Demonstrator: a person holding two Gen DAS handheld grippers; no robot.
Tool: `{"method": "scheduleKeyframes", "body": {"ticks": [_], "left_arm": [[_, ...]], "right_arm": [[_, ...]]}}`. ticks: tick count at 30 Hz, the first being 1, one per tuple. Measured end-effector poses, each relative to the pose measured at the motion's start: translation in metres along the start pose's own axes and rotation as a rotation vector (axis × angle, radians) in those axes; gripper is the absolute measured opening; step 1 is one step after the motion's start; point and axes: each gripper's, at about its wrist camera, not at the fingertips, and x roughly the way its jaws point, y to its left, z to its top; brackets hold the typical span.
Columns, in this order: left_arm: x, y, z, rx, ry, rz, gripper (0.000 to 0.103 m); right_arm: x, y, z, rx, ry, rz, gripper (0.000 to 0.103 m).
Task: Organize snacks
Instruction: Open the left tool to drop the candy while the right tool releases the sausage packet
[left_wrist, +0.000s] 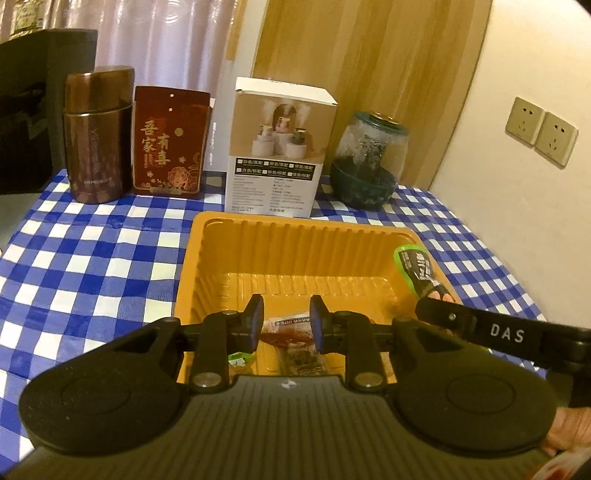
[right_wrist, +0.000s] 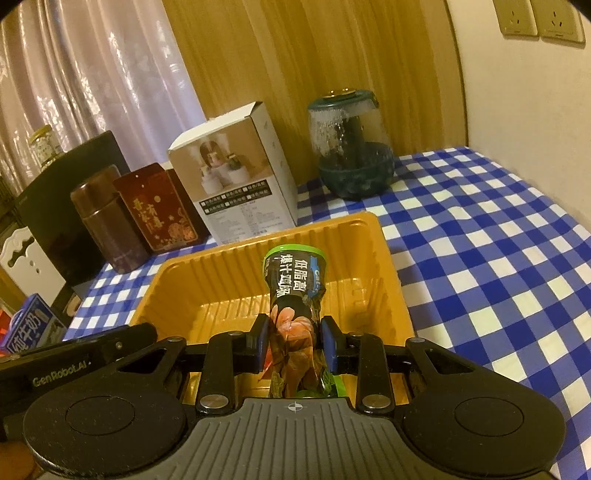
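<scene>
Two grippers over tray (left_wrist: 295, 221), rim clear

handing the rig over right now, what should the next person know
Left gripper: fingers shut on a red snack packet, low over the yellow tray's near end.
Right gripper: fingers shut on a green and black snack pouch, held above the tray's right side.
Done: both snacks picked up and brought over the tray.
Left: lower both, let go inside the tray. Whether more snacks wait elsewhere cannot be seen.
</scene>
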Motion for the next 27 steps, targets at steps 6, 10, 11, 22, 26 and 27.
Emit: {"method": "scheduleKeyframes", "body": {"ticks": [6,10,11,22,26,27], "left_arm": [[-0.004,0.007,0.000,-0.014,-0.002,0.029,0.024],[-0.007,0.012,0.001,-0.033,-0.010,0.034,0.025],[-0.008,0.012,0.001,-0.033,-0.011,0.034,0.025],[-0.007,0.005,-0.002,-0.002,-0.003,0.039,0.029],[-0.009,0.004,-0.002,0.004,-0.004,0.034,0.029],[-0.009,0.003,-0.002,0.003,-0.004,0.032,0.029]], "right_arm": [[-0.001,-0.005,0.001,0.017,-0.007,-0.004,0.030],[-0.001,-0.006,0.001,0.024,-0.005,-0.002,0.030],[-0.001,-0.006,0.001,0.024,-0.005,0.000,0.030],[-0.005,-0.009,0.002,0.048,-0.051,0.015,0.052],[-0.007,-0.010,0.003,0.050,-0.059,0.009,0.052],[-0.008,-0.010,0.003,0.049,-0.061,0.007,0.052]]}}
